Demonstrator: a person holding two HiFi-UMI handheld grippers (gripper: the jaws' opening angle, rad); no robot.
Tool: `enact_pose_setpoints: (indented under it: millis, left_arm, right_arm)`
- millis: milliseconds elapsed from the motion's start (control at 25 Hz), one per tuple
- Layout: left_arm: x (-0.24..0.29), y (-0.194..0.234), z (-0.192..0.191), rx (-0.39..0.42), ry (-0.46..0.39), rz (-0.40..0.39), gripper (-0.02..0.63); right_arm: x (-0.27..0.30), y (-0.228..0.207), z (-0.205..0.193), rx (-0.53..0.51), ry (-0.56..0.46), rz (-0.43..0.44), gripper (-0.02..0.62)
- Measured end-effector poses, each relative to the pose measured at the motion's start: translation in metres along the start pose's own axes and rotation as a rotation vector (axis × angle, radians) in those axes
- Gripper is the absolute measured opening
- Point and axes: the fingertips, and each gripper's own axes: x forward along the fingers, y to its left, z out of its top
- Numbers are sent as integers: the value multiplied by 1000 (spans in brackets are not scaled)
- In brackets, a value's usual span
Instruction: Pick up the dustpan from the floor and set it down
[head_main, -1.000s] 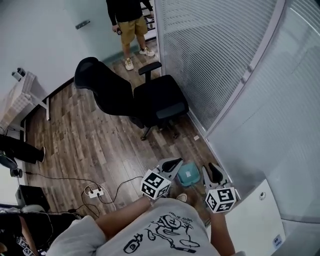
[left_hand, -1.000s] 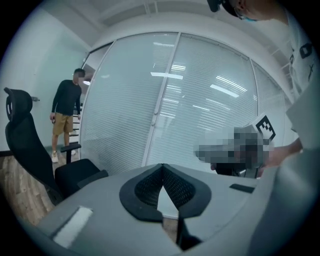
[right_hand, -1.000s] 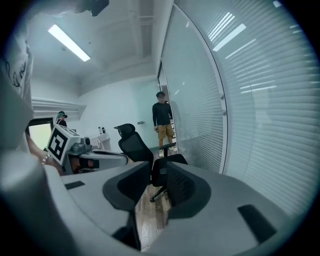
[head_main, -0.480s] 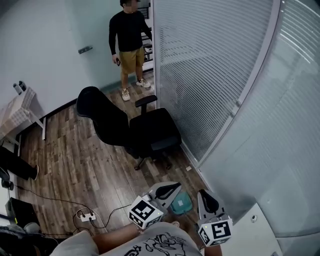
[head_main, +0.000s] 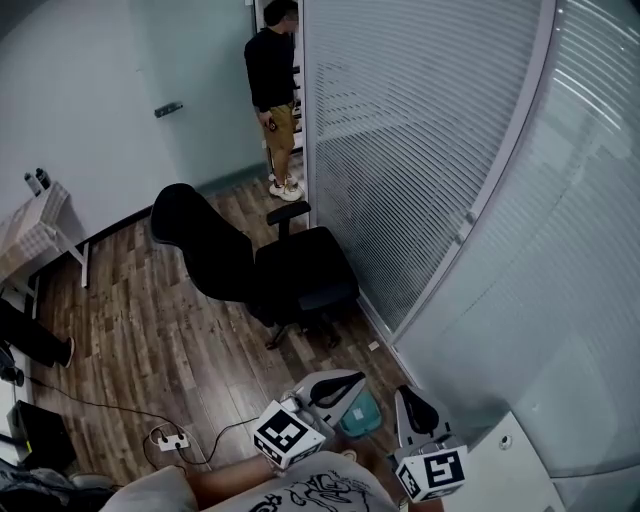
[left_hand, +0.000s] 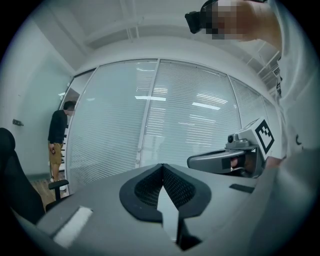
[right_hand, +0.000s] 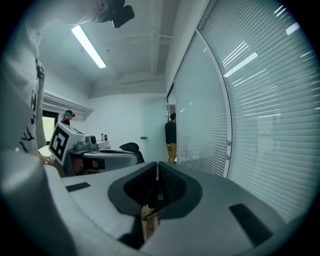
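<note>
The teal dustpan (head_main: 361, 413) lies on the wooden floor by the glass wall, seen in the head view between and below my two grippers. Neither gripper touches it. My left gripper (head_main: 352, 381) hangs above its left side and points level; in the left gripper view its pads (left_hand: 162, 166) meet with nothing between them. My right gripper (head_main: 410, 396) is just right of the dustpan. Its jaws have just been closing and now stand shut (right_hand: 157, 164) with nothing gripped. Each gripper shows in the other's view: the right gripper (left_hand: 220, 159), the left gripper (right_hand: 107, 159).
A black office chair (head_main: 270, 265) stands in the middle of the floor. A person (head_main: 275, 95) stands at the far doorway. A glass wall with blinds (head_main: 430, 160) curves along the right. A power strip and cables (head_main: 165, 438) lie at lower left; a white cabinet corner (head_main: 510, 465) is at lower right.
Both grippers and the head camera have risen from the floor, so the dustpan below looks smaller. The person at the back has walked further off, toward the doorway.
</note>
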Motion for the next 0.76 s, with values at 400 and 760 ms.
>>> enact_pose_setpoints:
  millis: [400,760]
  left_arm:
    - [10,-2,3,-1,0,-21,-6]
    - [12,9,8,-1,1,-25,-6]
  right_arm:
    - [2,-9,0,16,14,-15,11]
    - [18,-7,9,10,14,-8,11]
